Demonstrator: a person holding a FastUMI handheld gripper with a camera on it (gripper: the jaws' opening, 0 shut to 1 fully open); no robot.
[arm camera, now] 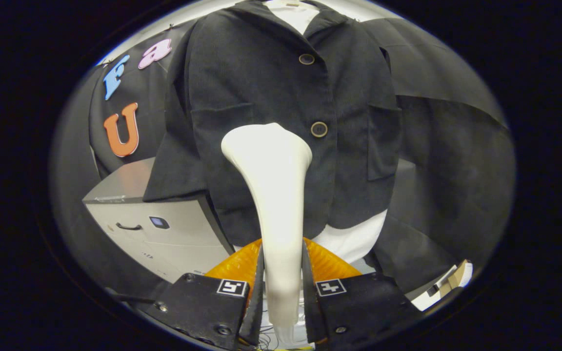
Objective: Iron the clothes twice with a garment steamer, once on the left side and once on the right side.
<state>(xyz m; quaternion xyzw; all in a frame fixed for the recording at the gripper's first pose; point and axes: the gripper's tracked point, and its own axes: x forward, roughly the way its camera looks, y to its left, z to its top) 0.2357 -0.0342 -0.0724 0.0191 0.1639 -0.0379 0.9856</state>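
Note:
A white garment steamer stands upright between my fingers, its handle pinched by both pads. My gripper is shut on it. The steamer's wide head reaches up to the left front panel of a dark buttoned jacket, just left of the lower button. Whether the head touches the cloth I cannot tell. The jacket hangs over a white shirt that shows at the collar and below the hem.
A grey cabinet with a handle stands left of the jacket, partly under its sleeve. An orange ribbed object sits just beyond my fingers, below the hem. Some papers or boxes lie to the lower right.

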